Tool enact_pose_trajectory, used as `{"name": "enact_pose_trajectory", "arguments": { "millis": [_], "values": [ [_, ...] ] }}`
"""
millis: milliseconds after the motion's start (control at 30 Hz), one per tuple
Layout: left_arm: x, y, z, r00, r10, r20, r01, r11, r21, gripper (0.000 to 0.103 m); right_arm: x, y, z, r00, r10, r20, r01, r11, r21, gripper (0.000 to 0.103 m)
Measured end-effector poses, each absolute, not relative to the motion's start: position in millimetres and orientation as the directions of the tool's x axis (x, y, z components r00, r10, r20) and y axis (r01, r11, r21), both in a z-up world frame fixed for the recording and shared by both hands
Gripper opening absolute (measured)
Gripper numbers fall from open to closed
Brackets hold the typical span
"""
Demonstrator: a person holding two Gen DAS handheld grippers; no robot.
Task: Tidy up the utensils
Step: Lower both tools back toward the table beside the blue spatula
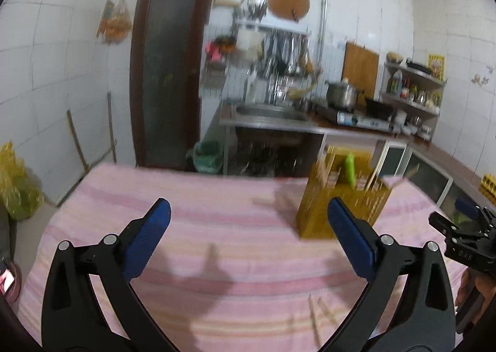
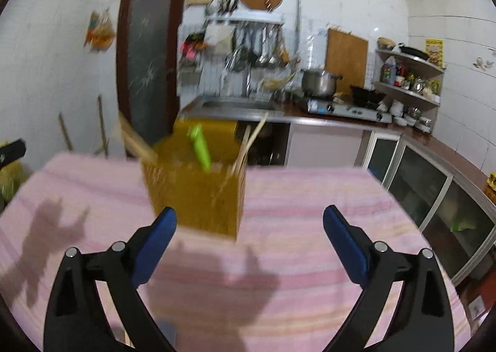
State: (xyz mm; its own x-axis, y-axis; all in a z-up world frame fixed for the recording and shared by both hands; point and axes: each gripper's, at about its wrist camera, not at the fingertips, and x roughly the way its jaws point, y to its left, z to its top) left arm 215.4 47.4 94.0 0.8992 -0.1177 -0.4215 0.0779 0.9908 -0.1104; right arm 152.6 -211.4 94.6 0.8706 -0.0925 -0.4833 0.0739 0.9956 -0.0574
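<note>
Left gripper (image 1: 248,221): jaws apart, nothing between.
Right gripper (image 2: 249,228): jaws apart, empty.
Utensil holder (image 2: 195,197): upright on pink tablecloth (image 2: 310,212), centre frame.
Chopsticks (image 1: 316,318): loose, lower right of the left view.

This is a home kitchen: white tiled walls (image 1: 356,4), a steel sink (image 1: 269,113), a pot (image 1: 341,94) on a gas stove (image 1: 362,119), hanging ladles (image 1: 279,54), and corner shelves (image 1: 412,88) with bottles.

Both grippers have black curved frames, silver rivets, and blue-padded fingers (image 1: 350,237).
</note>
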Motion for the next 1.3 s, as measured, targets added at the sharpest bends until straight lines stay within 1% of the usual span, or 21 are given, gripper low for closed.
{"name": "enact_pose_trajectory", "arguments": {
  "millis": [100, 233, 333, 433, 567, 700, 833, 1000, 1100, 1167, 1300],
  "values": [
    [209, 58, 70, 0.871, -0.118, -0.476, 0.06, 0.989, -0.134, 0.098, 136, -208, 71, 0.841, -0.083, -0.535, 0.06, 0.996, -0.06, 0.093],
    [202, 68, 38, 0.832, -0.121, -0.541, 0.026, 0.983, -0.18, 0.098, 121, -205, 48, 0.814, -0.09, -0.574, 0.056, 0.996, -0.077, 0.093],
    [199, 64, 21, 0.81, -0.095, -0.579, 0.002, 0.987, -0.159, 0.098, 115, -207, 33, 0.792, -0.082, -0.605, 0.065, 0.997, -0.05, 0.093],
    [201, 55, 8, 0.776, -0.073, -0.627, 0.003, 0.994, -0.112, 0.098, 111, -211, 22, 0.773, -0.074, -0.63, 0.078, 0.997, -0.021, 0.093],
    [201, 48, -10, 0.732, -0.047, -0.68, 0.013, 0.998, -0.055, 0.098, 107, -208, 16, 0.762, -0.078, -0.643, 0.092, 0.996, -0.011, 0.093],
    [204, 46, -27, 0.686, -0.048, -0.726, 0.014, 0.999, -0.053, 0.098, 106, -205, 11, 0.752, -0.078, -0.654, 0.097, 0.995, -0.008, 0.093],
    [205, 42, -39, 0.663, -0.034, -0.748, 0.011, 0.999, -0.036, 0.098, 108, -201, 8, 0.737, -0.09, -0.67, 0.116, 0.993, -0.005, 0.093],
    [207, 33, -47, 0.65, -0.003, -0.76, 0.029, 0.999, 0.021, 0.098, 110, -194, 4, 0.722, -0.081, -0.687, 0.116, 0.993, 0.004, 0.093],
    [211, 28, -51, 0.621, -0.006, -0.784, 0.046, 0.999, 0.029, 0.098, 118, -184, 0, 0.696, -0.094, -0.712, 0.114, 0.993, -0.02, 0.093],
    [213, 25, -54, 0.607, -0.006, -0.795, 0.051, 0.998, 0.032, 0.098, 120, -180, -2, 0.683, -0.072, -0.727, 0.1, 0.995, -0.005, 0.093],
    [214, 18, -52, 0.595, -0.024, -0.804, 0.078, 0.997, 0.028, 0.098, 118, -166, -4, 0.682, -0.056, -0.73, 0.071, 0.997, -0.011, 0.093]
  ]
}}
